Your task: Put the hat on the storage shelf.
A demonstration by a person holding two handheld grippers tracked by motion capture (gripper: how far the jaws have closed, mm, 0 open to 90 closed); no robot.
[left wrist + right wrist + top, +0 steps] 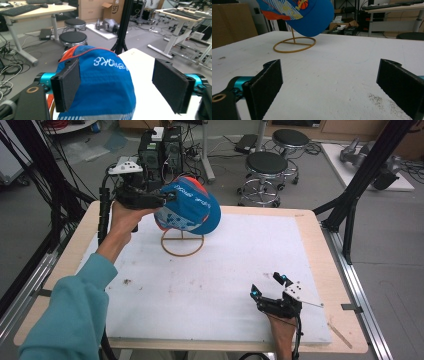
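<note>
Left gripper [167, 197] stands with jaws wide at the back of the blue cap [190, 205], not pressing it; the cap sits atop a gold wire stand [182, 245]. Right gripper [270, 287], well apart from the cap, is wide and empty.

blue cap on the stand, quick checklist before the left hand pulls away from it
1. Left claw open: ok, both pads stand wide apart.
2. Pads off the blue cap: not ok, the left pad overlaps the cap's side; the other pad is apart from it.
3. Cap seated on the gold wire stand: ok, it sits on top, tilted.
4. Stand base flat on the white board: ok.
5. Right claw out of the way: ok, open and low at the board's near edge.
</note>
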